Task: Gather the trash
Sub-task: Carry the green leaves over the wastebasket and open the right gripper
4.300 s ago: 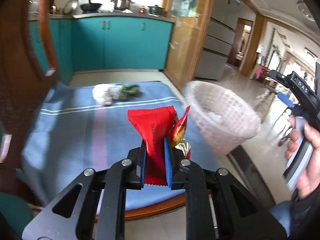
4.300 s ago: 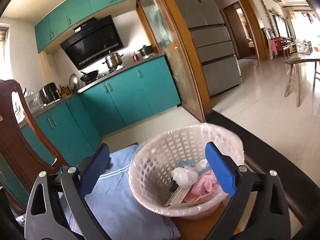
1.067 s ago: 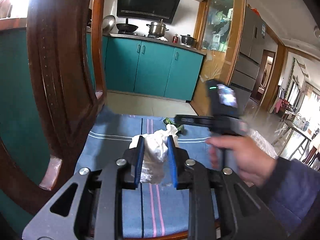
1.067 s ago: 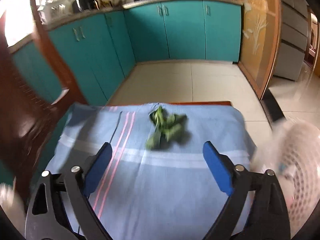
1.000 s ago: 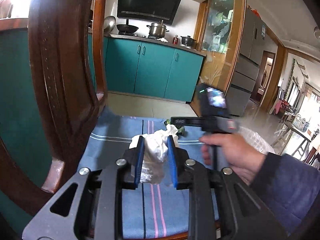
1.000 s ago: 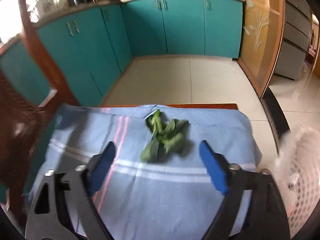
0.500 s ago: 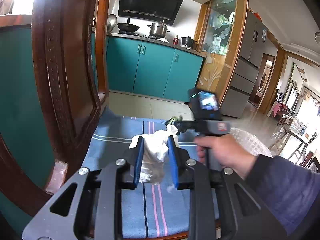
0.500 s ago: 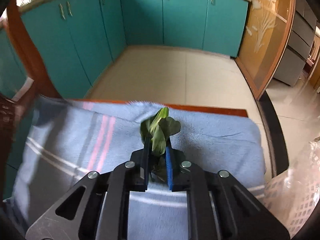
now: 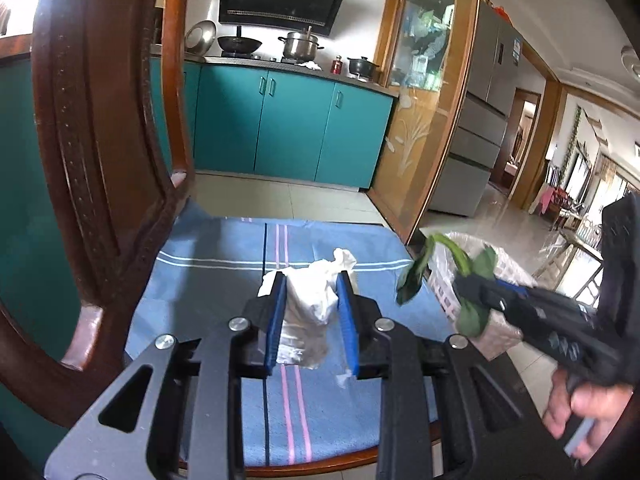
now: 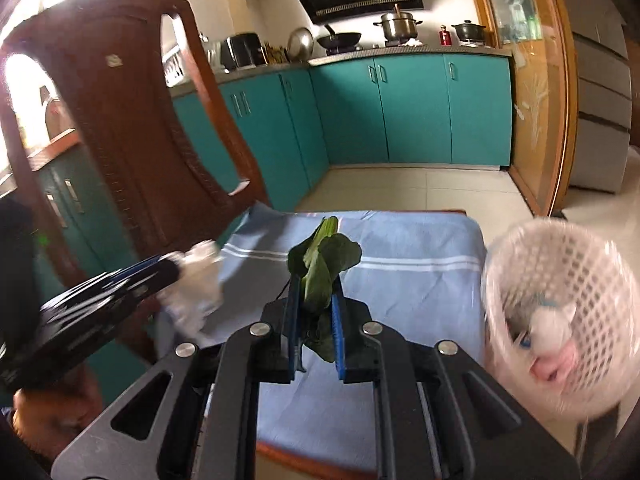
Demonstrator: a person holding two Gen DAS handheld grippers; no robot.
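- The bench [image 10: 420,248], under its blue striped cloth [image 9: 224,280], now lies bare of loose trash; a second ago the greens still lay on it.
- The white basket [image 10: 560,280] stands at the bench's right edge, holding earlier scraps, including the red wrapper's load judged already dropped.
- The right hand-held gripper [image 10: 316,312], wide open a second ago, is now closed on the leafy greens [image 10: 320,264] and lifted beside the basket.
- The left hand-held gripper [image 9: 312,316] stays clamped on the crumpled white tissue [image 9: 312,292], above the cloth.
- Both last pieces seem ready for dropping in.
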